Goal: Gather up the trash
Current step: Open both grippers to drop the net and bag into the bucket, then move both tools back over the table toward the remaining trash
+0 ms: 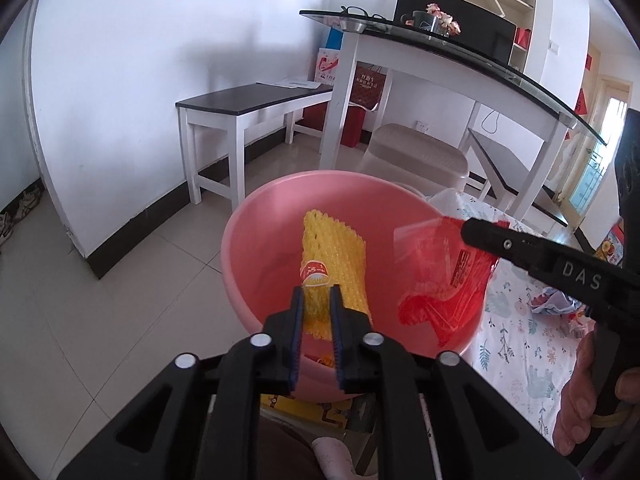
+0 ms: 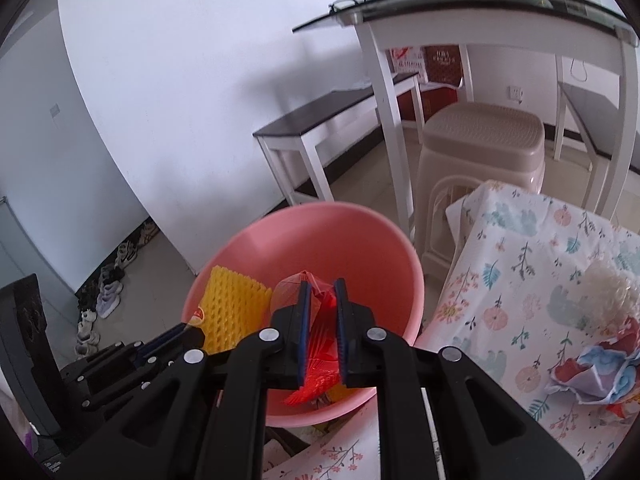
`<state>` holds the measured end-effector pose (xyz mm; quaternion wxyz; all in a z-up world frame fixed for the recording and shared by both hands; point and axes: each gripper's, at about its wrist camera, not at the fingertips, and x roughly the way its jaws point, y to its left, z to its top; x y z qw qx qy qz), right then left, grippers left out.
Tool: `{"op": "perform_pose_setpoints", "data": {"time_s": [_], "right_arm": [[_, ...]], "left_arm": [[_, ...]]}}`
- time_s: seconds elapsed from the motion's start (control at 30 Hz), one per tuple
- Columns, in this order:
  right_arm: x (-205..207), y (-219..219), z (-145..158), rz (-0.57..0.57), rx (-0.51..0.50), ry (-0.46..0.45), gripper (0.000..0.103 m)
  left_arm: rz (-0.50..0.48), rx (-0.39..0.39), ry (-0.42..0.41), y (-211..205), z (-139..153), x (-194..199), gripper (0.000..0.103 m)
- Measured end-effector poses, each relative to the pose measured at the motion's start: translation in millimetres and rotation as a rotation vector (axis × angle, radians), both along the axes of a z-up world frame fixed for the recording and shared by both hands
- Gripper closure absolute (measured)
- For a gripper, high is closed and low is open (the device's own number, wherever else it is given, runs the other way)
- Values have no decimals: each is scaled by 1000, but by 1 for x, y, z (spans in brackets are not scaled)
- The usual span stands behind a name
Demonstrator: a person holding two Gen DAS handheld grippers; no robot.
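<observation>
left hand-held gripper (image 1: 316, 294): jaws narrow around yellow foam fruit net (image 1: 334, 258), long axis running away over pink plastic basin (image 1: 256, 216) | right hand-held gripper (image 2: 323, 288): clamped on red plastic wrapper (image 2: 318, 376), above basin interior | both directly over basin, release drops straight in

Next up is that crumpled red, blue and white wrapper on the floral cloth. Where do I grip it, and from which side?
Probably from above with the right gripper, once it drops the red wrapper. The crumpled wrapper lies low on the floral cloth, so pinch one of its raised folds; the flat edges look hard to catch.
</observation>
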<state>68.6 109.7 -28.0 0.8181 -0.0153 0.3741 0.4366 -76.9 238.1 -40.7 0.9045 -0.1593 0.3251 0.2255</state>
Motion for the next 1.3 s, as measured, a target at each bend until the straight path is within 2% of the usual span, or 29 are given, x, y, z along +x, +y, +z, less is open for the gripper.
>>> {"op": "perform_pose_setpoints", "data": {"time_s": [0.07, 0.1, 0.17, 0.73, 0.97, 1.3], "right_arm": [[1, -1, -2, 1, -4, 15, 88], [1, -1, -1, 0, -3, 16, 86], [-1, -2, 0, 1, 1, 14, 79], [-17, -35, 22, -28, 15, -42, 78], [-29, -67, 28, -56, 1, -63, 78], [-36, -132, 25, -138, -10, -28, 78]], "left_arm": [[6, -2, 0, 0, 1, 0, 82], [11, -4, -2, 0, 2, 0, 76], [18, -5, -8, 1, 3, -1, 73], [-3, 3, -58, -14, 23, -16, 72], [-69, 27, -78, -38, 35, -15, 72], [-174, 29, -113, -83, 48, -6, 72]]}}
